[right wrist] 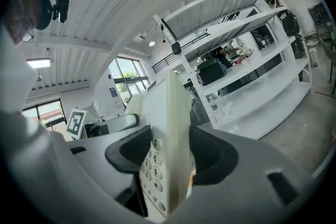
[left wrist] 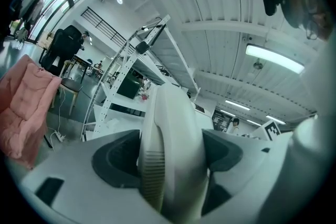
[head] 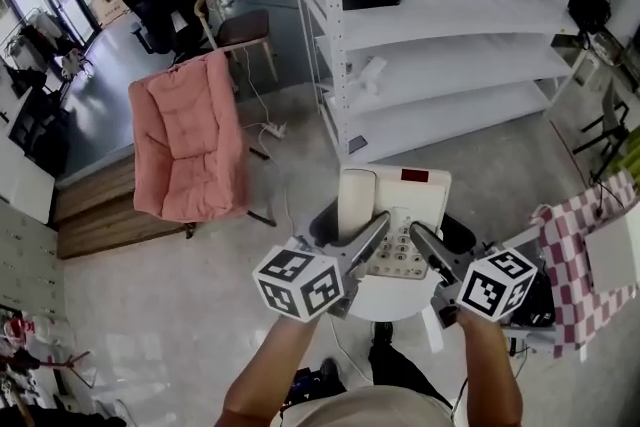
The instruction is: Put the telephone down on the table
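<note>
left gripper (head: 378,227) and right gripper (head: 420,241), marker cubes closest in, hold the cream-white desk telephone (head: 405,210) in the air over a small white round table top (head: 385,303).
white metal shelving rack (head: 440,25) and pink cushioned folding chair (head: 185,140) stand well apart from the work, so neither crowds the way down. the round top lies just under the telephone, partly hidden by it, and i judge it to be the table meant. left jaws are clamped narrow on the curved white handset (left wrist: 173,134), right jaws clamped narrow on the base edge beside the grey-buttoned keypad (right wrist: 152,170). to do it well, lower both ends together and keep the base level, since a tilt may spill the handset from its cradle. land it centred on the small top, then let go only once it bears its own weight.
</note>
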### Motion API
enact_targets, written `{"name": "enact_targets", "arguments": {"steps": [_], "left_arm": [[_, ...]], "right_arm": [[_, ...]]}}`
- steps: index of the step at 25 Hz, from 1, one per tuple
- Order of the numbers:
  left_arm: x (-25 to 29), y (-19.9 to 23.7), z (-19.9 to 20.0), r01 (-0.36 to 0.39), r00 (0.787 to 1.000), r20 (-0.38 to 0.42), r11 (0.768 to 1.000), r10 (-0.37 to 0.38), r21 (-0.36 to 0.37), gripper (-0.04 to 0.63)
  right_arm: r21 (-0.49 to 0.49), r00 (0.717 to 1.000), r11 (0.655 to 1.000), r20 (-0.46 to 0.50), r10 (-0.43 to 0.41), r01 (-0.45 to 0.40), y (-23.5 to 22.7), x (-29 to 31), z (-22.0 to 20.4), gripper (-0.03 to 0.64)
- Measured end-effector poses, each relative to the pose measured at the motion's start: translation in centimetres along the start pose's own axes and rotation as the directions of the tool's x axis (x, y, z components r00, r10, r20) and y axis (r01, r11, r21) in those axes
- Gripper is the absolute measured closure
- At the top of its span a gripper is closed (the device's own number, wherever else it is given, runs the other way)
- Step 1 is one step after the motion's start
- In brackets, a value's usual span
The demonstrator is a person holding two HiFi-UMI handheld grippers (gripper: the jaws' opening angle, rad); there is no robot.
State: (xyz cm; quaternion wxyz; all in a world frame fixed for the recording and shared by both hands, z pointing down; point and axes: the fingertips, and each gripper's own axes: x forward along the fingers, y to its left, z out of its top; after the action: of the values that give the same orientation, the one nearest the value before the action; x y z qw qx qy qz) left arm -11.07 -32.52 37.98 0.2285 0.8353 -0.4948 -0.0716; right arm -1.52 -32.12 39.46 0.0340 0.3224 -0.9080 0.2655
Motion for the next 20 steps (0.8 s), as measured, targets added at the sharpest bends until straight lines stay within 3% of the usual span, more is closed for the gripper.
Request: {"name": "enact_targets", "arguments": {"steps": [11,20], "left_arm": [[6.7,1.0,-3.9,0.005,0.998,-0.070,0.999,-0.008,-0.042,0.244],[11.6,2.9,-8.4,-0.032,0.991,-0.132,0.996,0.021,-0.079,0.244]], "right_arm": [[0.063,0.999,0.997,-0.008,-0.039,0.040,-7.5,0.5,-1.2,0.399],[0.129,0.998,0.990,-0.036,-0.045,0.050,-13.8,1.6,-3.7,0.400]]}}
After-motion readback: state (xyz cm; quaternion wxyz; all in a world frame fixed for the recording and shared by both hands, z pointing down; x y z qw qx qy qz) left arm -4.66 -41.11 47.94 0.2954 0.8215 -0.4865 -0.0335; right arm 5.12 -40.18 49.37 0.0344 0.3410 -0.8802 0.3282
